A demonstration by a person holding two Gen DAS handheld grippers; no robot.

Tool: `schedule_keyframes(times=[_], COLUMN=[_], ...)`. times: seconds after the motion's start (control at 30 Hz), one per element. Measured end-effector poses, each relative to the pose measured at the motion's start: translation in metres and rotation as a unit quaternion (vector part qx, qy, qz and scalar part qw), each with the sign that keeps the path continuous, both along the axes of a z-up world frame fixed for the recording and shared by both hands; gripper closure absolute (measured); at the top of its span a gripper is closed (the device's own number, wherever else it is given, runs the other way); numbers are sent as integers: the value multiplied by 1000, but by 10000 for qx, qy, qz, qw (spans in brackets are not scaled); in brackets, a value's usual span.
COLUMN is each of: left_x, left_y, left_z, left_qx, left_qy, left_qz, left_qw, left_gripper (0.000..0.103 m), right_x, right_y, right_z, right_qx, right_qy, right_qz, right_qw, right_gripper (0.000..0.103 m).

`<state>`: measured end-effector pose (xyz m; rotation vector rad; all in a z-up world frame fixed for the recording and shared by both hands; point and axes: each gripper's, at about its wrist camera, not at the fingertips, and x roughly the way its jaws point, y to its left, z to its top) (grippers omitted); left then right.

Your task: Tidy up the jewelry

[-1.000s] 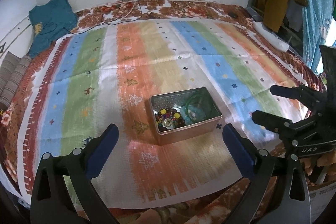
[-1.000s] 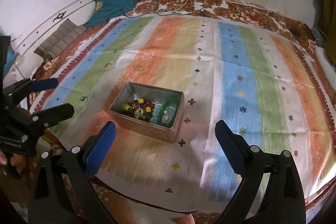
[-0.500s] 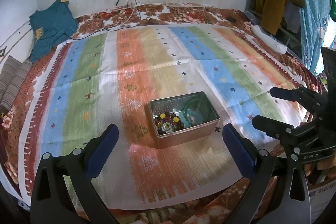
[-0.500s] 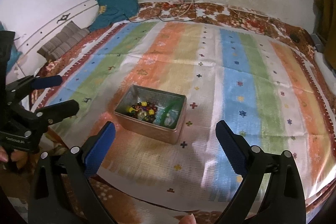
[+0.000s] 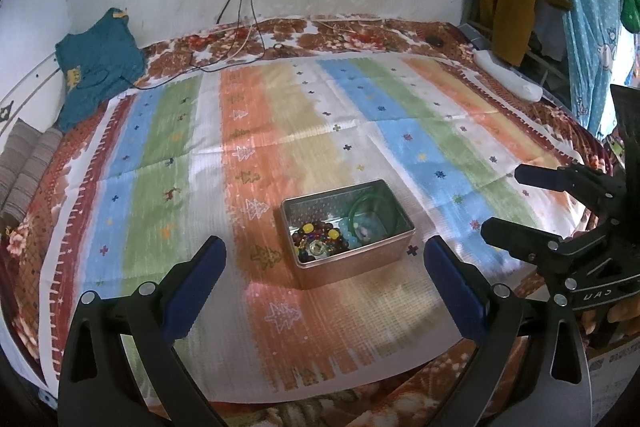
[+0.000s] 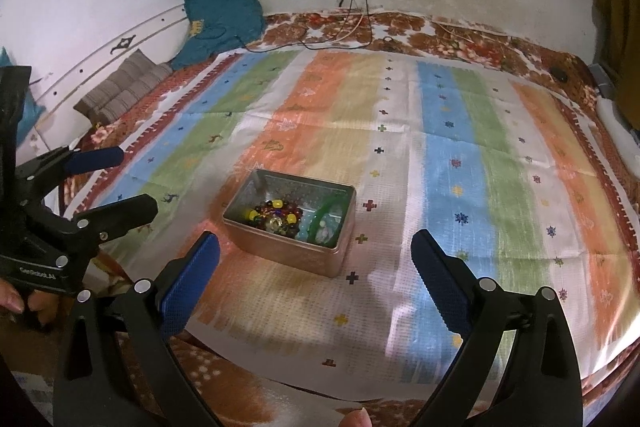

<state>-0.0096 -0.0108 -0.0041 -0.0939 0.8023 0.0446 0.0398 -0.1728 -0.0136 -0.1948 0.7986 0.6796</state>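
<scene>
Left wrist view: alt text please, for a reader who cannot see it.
An open metal tin holding a beaded bracelet and a green bangle sits on a striped mat. The open left gripper frames it; the open right gripper waits alongside.

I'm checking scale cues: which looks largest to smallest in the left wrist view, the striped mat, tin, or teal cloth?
1. Striped mat
2. Teal cloth, though it lies farther off
3. Tin

An open rectangular metal tin (image 5: 347, 269) sits on the striped mat, near its front edge. Inside, a dark beaded bracelet with yellow beads (image 5: 316, 239) fills the left half, and a green bangle (image 5: 372, 213) leans in the right half.
</scene>
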Motion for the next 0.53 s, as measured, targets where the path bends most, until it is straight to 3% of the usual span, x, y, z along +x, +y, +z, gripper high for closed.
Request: schedule_keyframes(times=[0.53], left_x=[-6], left_y=[-7], left_z=[4], left_qx=[169], left_qy=[-193], left_qz=[-116], left_qw=[9996], left_gripper=[6], right_x=[-7], right_y=[-3], right_z=[4], right_qx=[14], right_qy=[-204], right_qz=[-12], right_qw=[9998], right_gripper=[6])
